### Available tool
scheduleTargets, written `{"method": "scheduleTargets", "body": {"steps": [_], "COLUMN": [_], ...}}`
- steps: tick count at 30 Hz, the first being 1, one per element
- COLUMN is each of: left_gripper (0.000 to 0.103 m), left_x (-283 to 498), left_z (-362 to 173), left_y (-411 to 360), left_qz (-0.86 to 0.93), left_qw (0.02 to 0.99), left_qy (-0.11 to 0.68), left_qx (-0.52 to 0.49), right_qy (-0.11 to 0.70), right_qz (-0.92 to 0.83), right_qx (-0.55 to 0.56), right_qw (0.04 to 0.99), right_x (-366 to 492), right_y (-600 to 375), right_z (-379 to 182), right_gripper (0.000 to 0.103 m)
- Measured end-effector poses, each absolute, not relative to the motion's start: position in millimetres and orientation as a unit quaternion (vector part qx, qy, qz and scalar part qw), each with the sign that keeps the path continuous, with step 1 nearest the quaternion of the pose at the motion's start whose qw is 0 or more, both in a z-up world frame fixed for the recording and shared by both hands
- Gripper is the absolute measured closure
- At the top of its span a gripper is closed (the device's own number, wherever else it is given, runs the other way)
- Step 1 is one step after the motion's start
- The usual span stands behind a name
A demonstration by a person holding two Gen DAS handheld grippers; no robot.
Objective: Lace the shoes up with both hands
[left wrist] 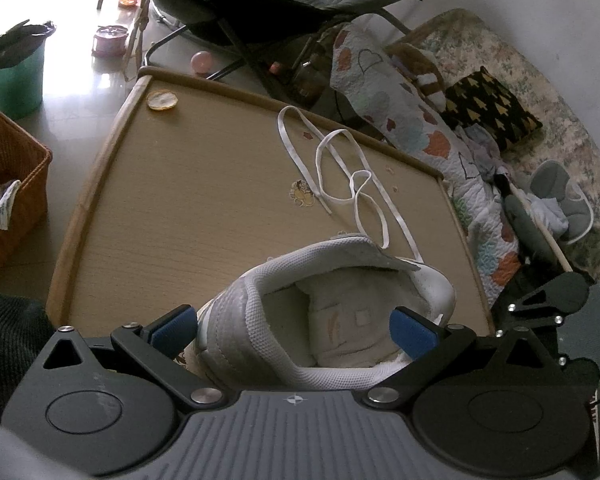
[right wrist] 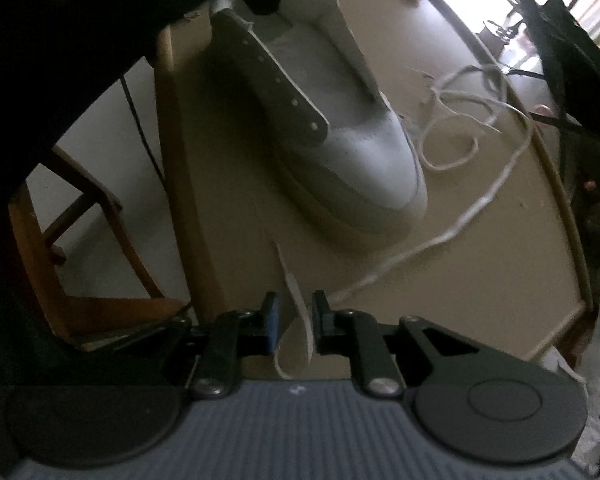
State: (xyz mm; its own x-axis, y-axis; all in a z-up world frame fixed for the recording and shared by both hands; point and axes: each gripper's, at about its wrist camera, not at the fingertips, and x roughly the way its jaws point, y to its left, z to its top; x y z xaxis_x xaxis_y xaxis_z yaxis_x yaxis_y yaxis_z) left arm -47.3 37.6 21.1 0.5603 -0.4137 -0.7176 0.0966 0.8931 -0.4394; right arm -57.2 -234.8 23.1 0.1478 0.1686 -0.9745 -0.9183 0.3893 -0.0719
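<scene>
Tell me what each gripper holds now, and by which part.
The left gripper straddles the shoe at its heel, open. The right gripper has the lace near its end between its pads, not fully closed.

wicker basket (left wrist: 8, 184), green bucket (left wrist: 16, 80), patterned quilt (left wrist: 412, 128)

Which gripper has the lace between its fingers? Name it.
The right gripper: the white lace end passes between its fingers. The left gripper hangs wide over the shoe.

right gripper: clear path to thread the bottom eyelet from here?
Probably yes. The right gripper has the lace end between its fingers, and bare table lies between it and the shoe. The eyelets look uncovered; the left gripper sits at the heel.
</scene>
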Motion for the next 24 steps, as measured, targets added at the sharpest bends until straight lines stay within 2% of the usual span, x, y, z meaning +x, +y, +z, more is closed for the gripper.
{"method": "scheduleTargets", "body": {"steps": [9,15,24], "left_gripper": [0.0,0.0,0.0], "left_x": [-48,-47,-47], "left_z": [21,21,23], "left_y": [38,37,36], "left_qz": [-0.148,-0.147,-0.147], "left_qw": [0.864,0.863,0.864], "left_qy": [0.446,0.448,0.448], "left_qx": [-0.181,-0.182,-0.177], "right_qy": [0.525,0.543,0.561], "right_qz": [0.422,0.417,0.369], "right_qx": [-0.374,-0.355,-0.29], "right_qw": [0.637,0.636,0.682], "right_x": [-48,-45,-50], "right_y": [-220,-219,-229], "right_z": [8,7,5], "right_gripper": [0.087,0.096,0.098]}}
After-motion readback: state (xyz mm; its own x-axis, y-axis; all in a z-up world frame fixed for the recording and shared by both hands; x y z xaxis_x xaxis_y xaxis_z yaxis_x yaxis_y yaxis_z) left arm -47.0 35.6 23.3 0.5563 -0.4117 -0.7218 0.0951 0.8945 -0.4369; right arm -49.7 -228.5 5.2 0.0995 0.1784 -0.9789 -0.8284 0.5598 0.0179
